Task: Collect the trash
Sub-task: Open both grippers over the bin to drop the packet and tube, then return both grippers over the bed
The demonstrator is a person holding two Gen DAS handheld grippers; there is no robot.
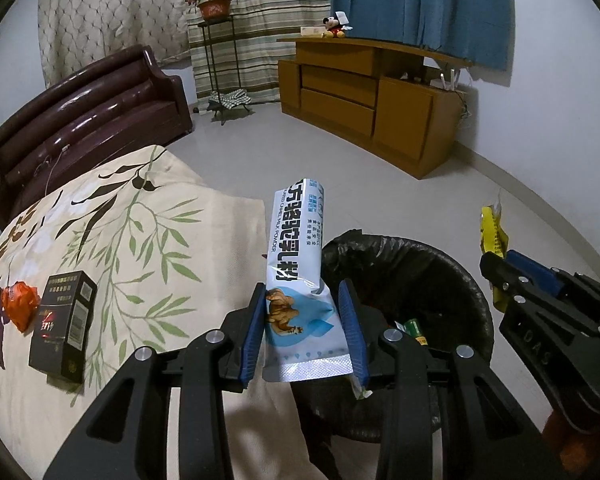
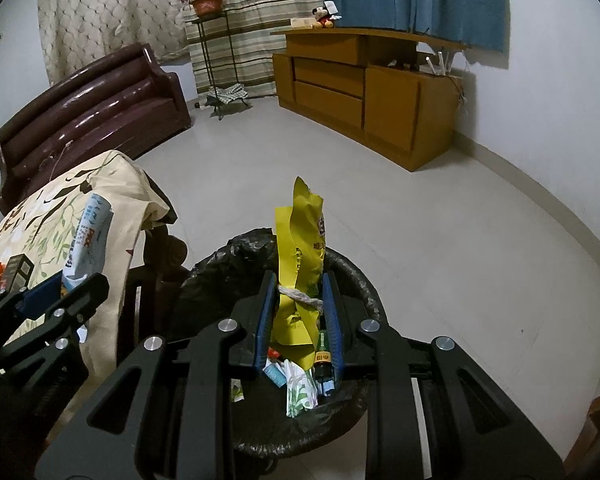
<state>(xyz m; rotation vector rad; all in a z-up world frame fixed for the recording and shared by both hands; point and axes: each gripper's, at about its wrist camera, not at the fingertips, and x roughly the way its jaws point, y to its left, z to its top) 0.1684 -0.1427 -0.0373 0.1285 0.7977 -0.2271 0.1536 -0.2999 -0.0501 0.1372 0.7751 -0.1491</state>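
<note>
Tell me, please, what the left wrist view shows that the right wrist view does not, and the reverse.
Only the left wrist view shows the camel picture on the white milk powder packet held by the left gripper.

Only the right wrist view shows the string tied round the yellow wrapper held by the right gripper.

Both show the black-lined trash bin, the black box and the orange wrapper on the leaf-patterned cloth.

both black plastic two-finger grippers carry ribbed blue finger pads, triangular cut-out linkages and silver pivot screws.
</note>
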